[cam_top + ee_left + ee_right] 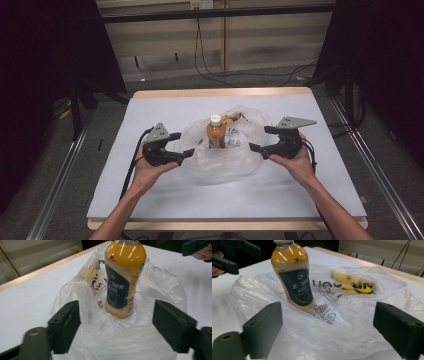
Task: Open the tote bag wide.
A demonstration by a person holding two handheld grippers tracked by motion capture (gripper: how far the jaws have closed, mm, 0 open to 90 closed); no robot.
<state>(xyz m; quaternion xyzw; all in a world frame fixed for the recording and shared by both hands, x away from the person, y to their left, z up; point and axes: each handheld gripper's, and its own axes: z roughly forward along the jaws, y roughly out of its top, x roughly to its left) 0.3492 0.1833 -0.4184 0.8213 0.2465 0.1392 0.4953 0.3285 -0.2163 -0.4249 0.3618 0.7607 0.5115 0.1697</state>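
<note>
An orange drink bottle (pixel 216 132) with a white cap and a dark label stands upright on a clear, crumpled plastic bag (pixel 225 155) in the middle of the white table (pixel 165 200). The same bottle (pixel 124 277) (pixel 293 275) rises between the jaws in both gripper views. My left gripper (pixel 182 144) hovers at the bag's left edge, jaws wide apart, nothing in them. On the bag's right side, my right gripper (pixel 260 138) is open too and holds nothing. A yellow printed patch (pixel 353 282) shows on the bag beyond the bottle.
The bag (pixel 130 340) (pixel 319 340) spreads loosely under both grippers. A wooden strip (pixel 222 93) edges the table's far side, with cables on the floor behind it. Dark curtains hang at both sides.
</note>
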